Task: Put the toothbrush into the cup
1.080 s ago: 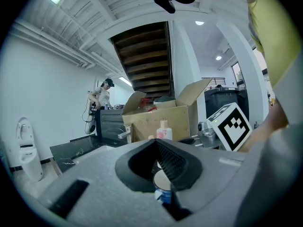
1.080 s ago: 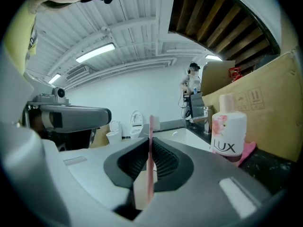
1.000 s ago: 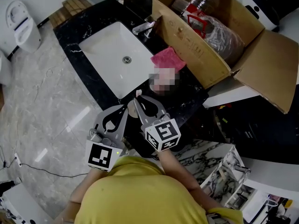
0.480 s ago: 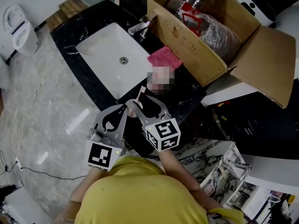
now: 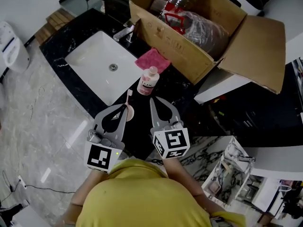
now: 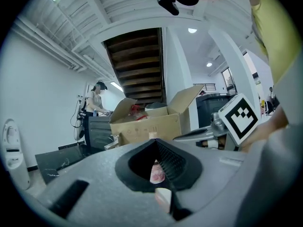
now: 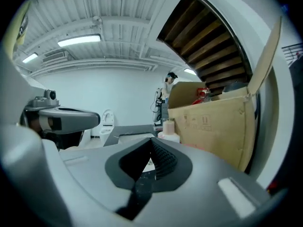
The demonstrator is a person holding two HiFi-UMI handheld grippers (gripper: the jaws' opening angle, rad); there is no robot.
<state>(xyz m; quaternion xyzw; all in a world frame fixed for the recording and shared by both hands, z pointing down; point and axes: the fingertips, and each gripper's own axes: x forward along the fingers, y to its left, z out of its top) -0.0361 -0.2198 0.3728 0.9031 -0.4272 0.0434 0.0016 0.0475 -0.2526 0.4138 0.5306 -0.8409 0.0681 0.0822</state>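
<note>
A white rectangular sink [image 5: 94,60] is set into the black marble counter [image 5: 177,89]. A pale pink cup [image 5: 131,115] stands on the counter just past the sink corner nearest the person. The pink toothbrush [image 5: 129,97] is already in the cup and sticks up out of it.

The left gripper [image 5: 125,107] hovers between that sink corner and the cup, its tip right against the cup's rim as seen from the head view. Its jaws are pressed together and clamp nothing. A pale pinkish edge shows low in the opening between them, and it cannot be told whether that is the cup.

The right gripper [image 5: 153,100] hangs on the far side of the cup from the sink, near the cup but apart from it. Its jaws are drawn together too, with nothing between them.

A small white bottle with a pink label [image 5: 148,81] stands just off the next sink corner, beyond the cup. A pink folded cloth [image 5: 154,60] lies beside the sink's long edge, past the bottle. The chrome tap [image 5: 124,32] sits further along that same edge. A large open cardboard box [image 5: 189,46] stands behind the cloth, farther from the sink.
</note>
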